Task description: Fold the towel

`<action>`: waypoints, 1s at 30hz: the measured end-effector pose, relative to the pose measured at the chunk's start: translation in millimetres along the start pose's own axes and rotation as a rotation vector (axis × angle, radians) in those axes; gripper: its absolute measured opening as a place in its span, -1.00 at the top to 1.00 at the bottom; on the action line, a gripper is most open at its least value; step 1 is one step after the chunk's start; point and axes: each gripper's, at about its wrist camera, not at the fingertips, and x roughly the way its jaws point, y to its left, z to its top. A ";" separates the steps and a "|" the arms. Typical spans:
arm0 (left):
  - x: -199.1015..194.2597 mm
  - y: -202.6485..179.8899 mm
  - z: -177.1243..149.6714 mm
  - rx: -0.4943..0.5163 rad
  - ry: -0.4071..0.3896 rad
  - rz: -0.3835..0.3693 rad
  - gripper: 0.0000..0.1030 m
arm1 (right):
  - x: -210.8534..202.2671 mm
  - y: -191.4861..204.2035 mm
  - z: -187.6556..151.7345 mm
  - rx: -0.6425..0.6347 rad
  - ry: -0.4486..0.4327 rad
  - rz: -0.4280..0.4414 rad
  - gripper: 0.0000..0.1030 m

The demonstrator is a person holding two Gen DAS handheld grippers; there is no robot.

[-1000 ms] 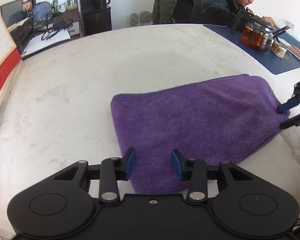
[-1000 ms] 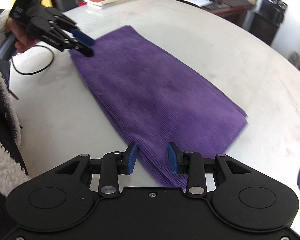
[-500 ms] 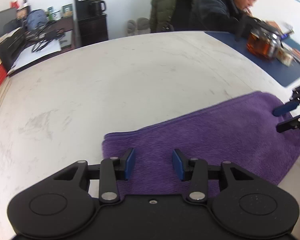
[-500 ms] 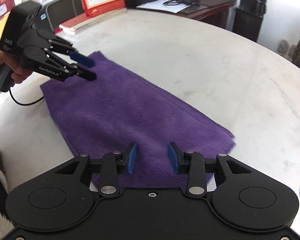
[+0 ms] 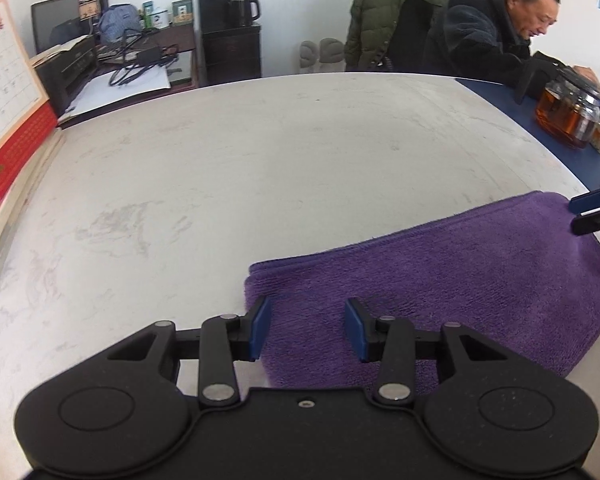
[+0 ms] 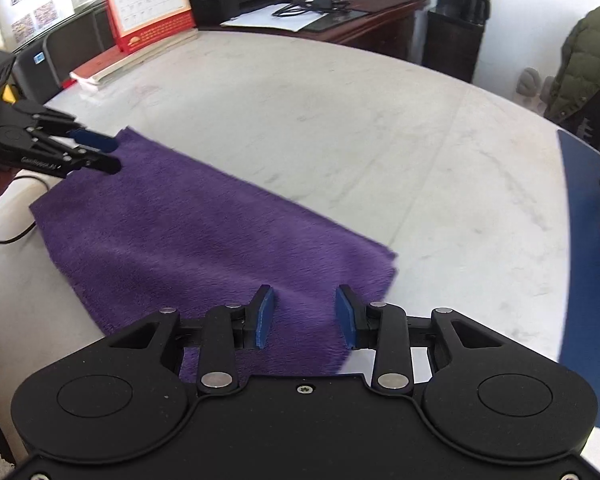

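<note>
Beneath both parted, empty hand-held grippers, left [image 5: 305, 329] and right [image 6: 305, 316], the purple towel [image 5: 440, 292] has slid nearer, already doubled; another fold remains.

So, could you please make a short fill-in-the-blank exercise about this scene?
1. The towel is ____ in colour.
2. Both grippers, left and right, have their jaws ____, gripping nothing.
3. The towel lies on a ____ table.
4. The glass pot holds ____ liquid.

Missing words: purple; open; white; amber
</note>
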 end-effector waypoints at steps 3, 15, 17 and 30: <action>-3.0 -7.5 7.4 0.011 -0.017 -0.043 0.27 | -7.6 -5.9 5.9 0.041 -0.028 0.025 0.36; 28.9 -27.6 14.2 0.137 0.007 -0.059 0.19 | 34.0 -2.4 19.7 0.026 0.055 0.053 0.34; 31.9 -24.4 16.3 0.138 0.003 -0.053 0.19 | 37.1 -4.1 24.1 0.016 0.049 0.052 0.34; 19.0 -24.8 23.9 0.138 -0.026 -0.011 0.23 | 22.1 8.9 40.5 -0.038 -0.046 0.046 0.34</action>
